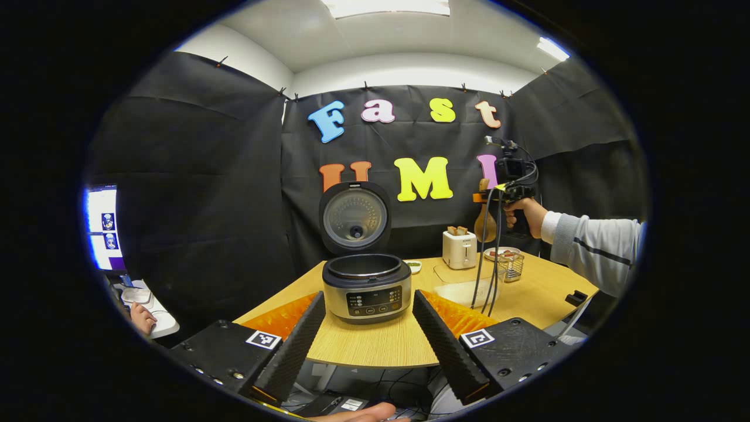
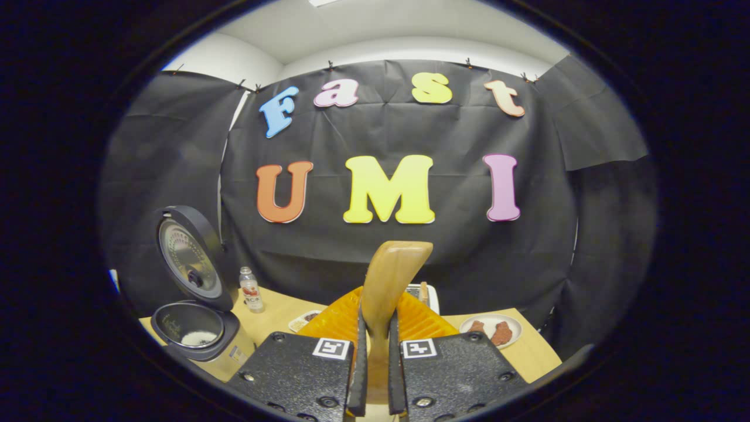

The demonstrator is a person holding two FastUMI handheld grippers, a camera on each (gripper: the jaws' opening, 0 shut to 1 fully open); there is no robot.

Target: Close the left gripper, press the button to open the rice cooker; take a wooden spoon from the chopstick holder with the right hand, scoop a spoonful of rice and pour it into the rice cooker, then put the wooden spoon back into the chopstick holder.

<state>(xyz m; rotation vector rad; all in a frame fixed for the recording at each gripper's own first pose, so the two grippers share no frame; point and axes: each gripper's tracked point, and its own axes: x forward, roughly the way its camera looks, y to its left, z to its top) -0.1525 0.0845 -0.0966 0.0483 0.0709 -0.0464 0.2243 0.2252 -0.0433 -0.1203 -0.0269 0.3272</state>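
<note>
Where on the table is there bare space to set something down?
Bare wood lies in front of the rice cooker, toward the table edge. Crowded: the far right, with toaster, chopstick holder and clear container.

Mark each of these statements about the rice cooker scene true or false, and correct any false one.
1. The rice cooker has its lid shut. False: the lid stands open and upright.
2. The right gripper is shut on the wooden spoon. True.
3. The left gripper is shut tight. False: its fingers stand apart, with the cooker seen between them.
4. White rice lies in the cooker's pot. True, as the right gripper view shows.
5. The toaster stands on the floor. False: it stands on the table.
6. The wire chopstick holder stands on the table below the raised right gripper. True.
</note>
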